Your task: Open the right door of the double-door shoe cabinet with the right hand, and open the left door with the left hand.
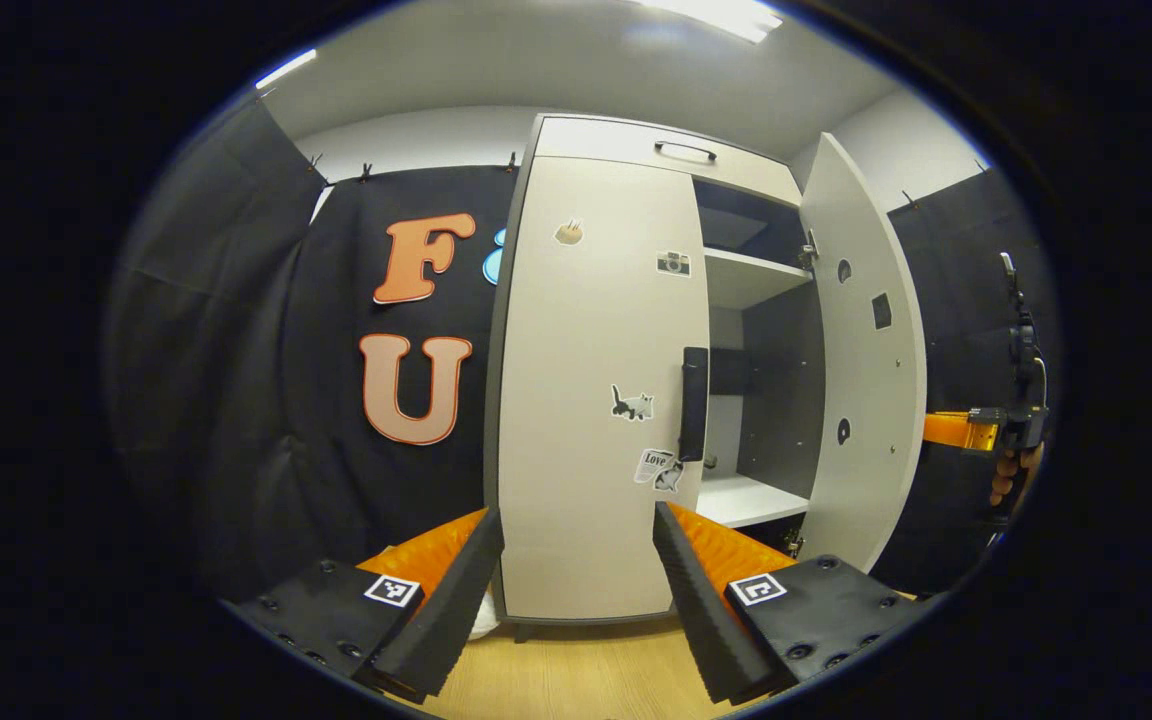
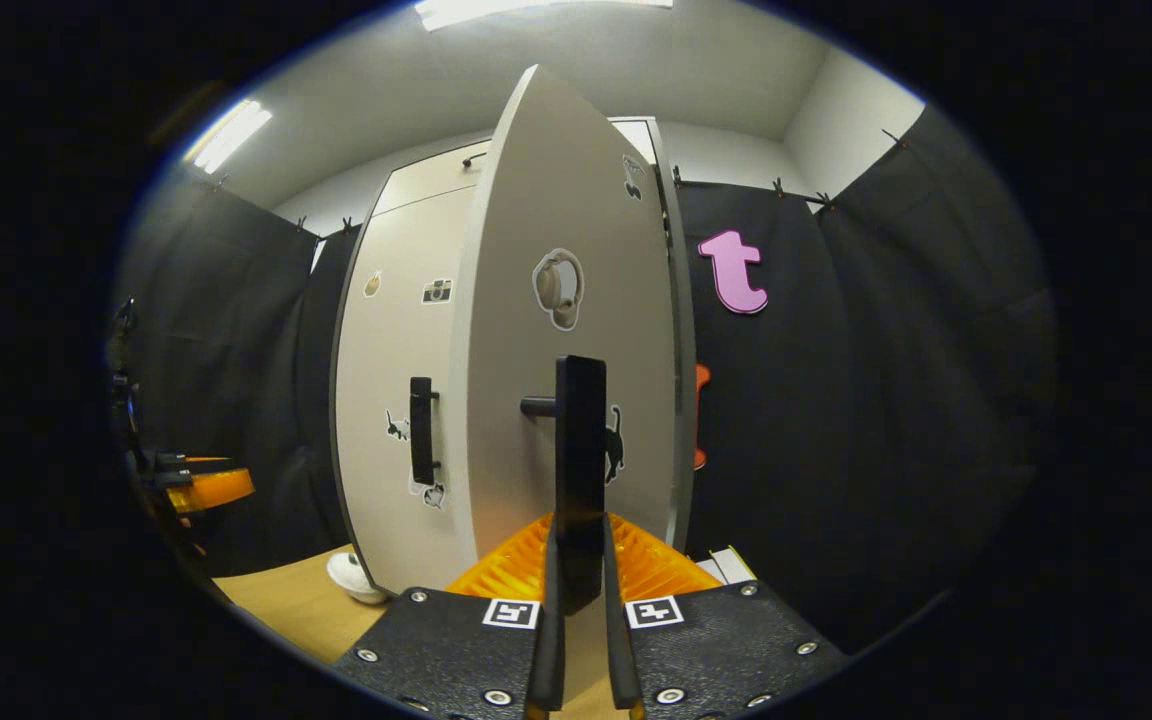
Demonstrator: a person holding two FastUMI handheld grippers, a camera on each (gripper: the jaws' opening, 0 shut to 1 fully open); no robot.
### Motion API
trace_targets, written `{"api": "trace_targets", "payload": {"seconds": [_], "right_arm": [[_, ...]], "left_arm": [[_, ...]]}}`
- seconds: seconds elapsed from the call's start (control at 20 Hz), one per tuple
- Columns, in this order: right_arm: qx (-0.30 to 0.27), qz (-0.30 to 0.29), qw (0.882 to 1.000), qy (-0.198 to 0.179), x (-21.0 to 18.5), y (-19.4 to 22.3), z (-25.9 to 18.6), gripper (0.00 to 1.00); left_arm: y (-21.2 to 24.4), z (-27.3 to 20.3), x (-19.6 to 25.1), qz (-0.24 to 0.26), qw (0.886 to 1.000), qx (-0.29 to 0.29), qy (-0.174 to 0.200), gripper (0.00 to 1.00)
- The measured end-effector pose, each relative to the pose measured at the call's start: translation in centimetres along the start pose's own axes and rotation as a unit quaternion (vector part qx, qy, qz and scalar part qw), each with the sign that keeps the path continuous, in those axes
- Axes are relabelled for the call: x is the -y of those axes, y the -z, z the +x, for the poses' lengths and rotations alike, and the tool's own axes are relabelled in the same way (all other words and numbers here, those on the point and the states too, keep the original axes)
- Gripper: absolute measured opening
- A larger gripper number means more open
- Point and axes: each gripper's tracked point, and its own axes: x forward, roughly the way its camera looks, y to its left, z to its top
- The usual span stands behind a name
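Shoe cabinet [image 1: 596, 400] stands on the wooden floor [image 1: 576, 670] against the black cloth wall, tall and pale, with a drawer [image 1: 636, 145] at its top that has a thin handle. Its right door [image 1: 861, 350] is swung out wide, and in the left gripper view the inside is seen: a shelf [image 1: 751, 275] high up, another shelf [image 1: 746, 498] lower down, and dark inner walls between them. The left door [image 1: 591, 390] is closed flat against the cabinet. It carries small stickers and a dark vertical handle [image 1: 693, 403] near its inner edge.

The left gripper [image 1: 576, 545] is held in front of the closed left door, well apart from it, with the two fingers spread wide and nothing between them. The handle of the left door is above and a little to the right of the gap.

In the right gripper view the right door [image 2: 556, 330] is seen almost edge-on, and its dark handle [image 2: 579, 450] stands upright just in front of the camera. The right gripper [image 2: 579, 590] has its two fingers pressed together on the lower end of this handle, one finger on each side. A white object [image 2: 356, 578] lies on the floor near the foot of the cabinet.

In the left gripper view the right gripper [image 1: 976, 430] and the hand [image 1: 1011, 478] that holds it show far to the right, behind the open door.
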Motion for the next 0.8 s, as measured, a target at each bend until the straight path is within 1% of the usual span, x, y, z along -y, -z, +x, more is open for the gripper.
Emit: {"api": "trace_targets", "payload": {"seconds": [0.05,0.15,0.2,0.3,0.35,0.4,0.45,0.55,0.7,0.8], "right_arm": [[0.0,-0.002,1.0,-0.004,0.2,-0.1,0.0,0.17],[-0.004,0.017,1.0,-0.015,-0.2,0.0,-0.2,0.17],[-0.005,0.019,1.0,-0.018,-0.3,0.1,-0.3,0.17],[-0.001,0.012,1.0,-0.021,0.0,0.0,-0.4,0.17],[0.003,0.012,1.0,-0.024,0.1,-0.2,-0.3,0.17],[0.005,0.017,0.999,-0.028,0.2,-0.2,-0.3,0.12],[0.005,0.025,0.999,-0.031,0.1,-0.2,-0.4,0.17],[0.005,0.034,0.999,-0.027,0.3,-0.2,-0.5,0.17],[0.013,0.021,1.0,-0.014,1.2,-0.3,-0.4,0.17],[0.015,0.017,1.0,-0.003,2.0,-0.4,-0.4,0.17]], "left_arm": [[-0.1,0.4,0.8,0.002,1.0,0.002,0.007,0.97],[0.3,1.5,2.4,0.001,1.0,-0.005,0.018,0.96],[0.6,2.0,3.3,0.0,1.0,-0.009,0.025,0.94],[0.5,2.7,4.6,0.003,0.999,-0.01,0.034,0.98],[0.2,3.2,5.0,0.005,0.999,-0.008,0.034,0.96],[0.2,3.6,5.4,0.006,0.999,-0.008,0.035,0.96],[0.1,3.9,5.8,0.007,0.999,-0.008,0.037,0.94],[0.2,5.1,6.9,0.011,0.999,-0.004,0.044,0.96],[1.1,6.9,8.1,0.006,0.999,-0.011,0.044,0.96],[0.5,8.2,9.0,0.009,0.999,-0.008,0.047,0.96]]}}
